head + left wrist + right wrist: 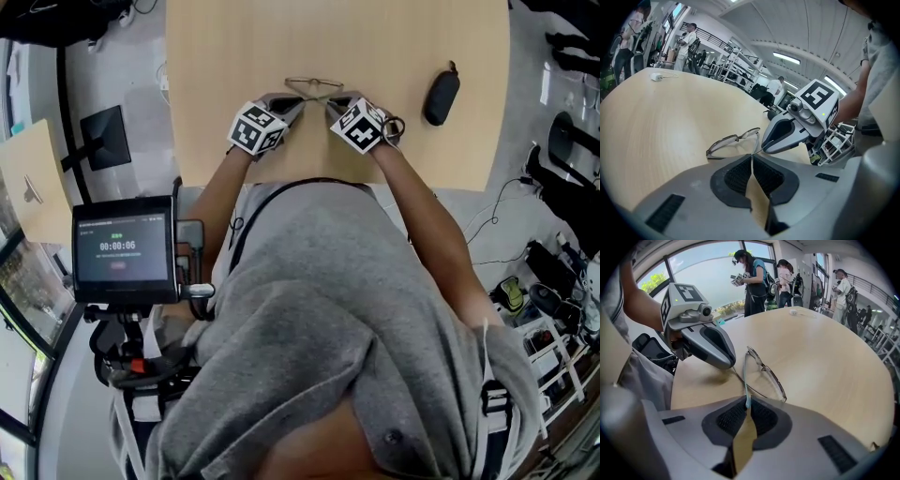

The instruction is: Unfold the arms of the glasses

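With left gripper (751, 158) and right gripper (747, 401) each pinching an arm tip of thin wire-framed glasses (730, 139), spread apart slowly, evenly.

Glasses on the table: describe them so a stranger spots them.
On the pale wooden table, look between the left tool and right tool. The thin wire-framed glasses are there, an arm pinched in each, unlike the solid black oval case nearby.

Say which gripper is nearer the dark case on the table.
The right gripper. The case lies on its side of the glasses, and the left gripper is beyond them. Each gripper is shut on an arm of the glasses.
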Demonstrator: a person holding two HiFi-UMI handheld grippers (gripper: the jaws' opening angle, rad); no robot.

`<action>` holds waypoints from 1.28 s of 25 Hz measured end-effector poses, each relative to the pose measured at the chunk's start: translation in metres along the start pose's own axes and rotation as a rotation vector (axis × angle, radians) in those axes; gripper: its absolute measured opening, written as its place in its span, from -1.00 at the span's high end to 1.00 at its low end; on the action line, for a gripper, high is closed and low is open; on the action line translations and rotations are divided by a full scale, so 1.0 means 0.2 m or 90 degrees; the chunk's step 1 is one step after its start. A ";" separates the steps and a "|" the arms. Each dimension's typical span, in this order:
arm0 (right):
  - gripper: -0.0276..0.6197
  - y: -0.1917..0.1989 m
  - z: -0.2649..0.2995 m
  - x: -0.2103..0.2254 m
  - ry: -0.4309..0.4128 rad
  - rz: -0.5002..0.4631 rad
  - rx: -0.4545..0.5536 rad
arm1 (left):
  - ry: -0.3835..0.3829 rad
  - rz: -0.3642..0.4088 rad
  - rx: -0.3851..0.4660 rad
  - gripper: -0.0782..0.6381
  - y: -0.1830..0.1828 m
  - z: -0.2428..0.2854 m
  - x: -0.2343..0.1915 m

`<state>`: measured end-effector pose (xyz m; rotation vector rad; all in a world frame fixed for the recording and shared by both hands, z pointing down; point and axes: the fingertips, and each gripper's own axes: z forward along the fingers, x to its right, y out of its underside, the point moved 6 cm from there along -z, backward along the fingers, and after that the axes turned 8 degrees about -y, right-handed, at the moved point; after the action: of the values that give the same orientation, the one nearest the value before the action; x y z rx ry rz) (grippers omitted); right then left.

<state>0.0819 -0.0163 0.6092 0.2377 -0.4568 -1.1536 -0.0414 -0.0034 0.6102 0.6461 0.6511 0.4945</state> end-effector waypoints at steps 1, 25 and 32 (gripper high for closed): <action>0.82 -0.01 0.00 -0.01 -0.003 -0.002 0.000 | 0.004 0.002 -0.003 0.76 0.00 0.01 0.01; 0.82 0.00 0.07 -0.18 -0.029 0.004 -0.026 | 0.063 -0.011 -0.030 0.76 0.08 0.11 0.19; 0.57 0.01 0.05 -0.18 -0.105 -0.009 0.009 | 0.062 -0.071 0.002 0.76 0.06 0.05 0.14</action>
<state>0.0672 0.0189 0.6098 0.1593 -0.6096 -1.1890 -0.0171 0.0184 0.6141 0.5884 0.7762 0.4230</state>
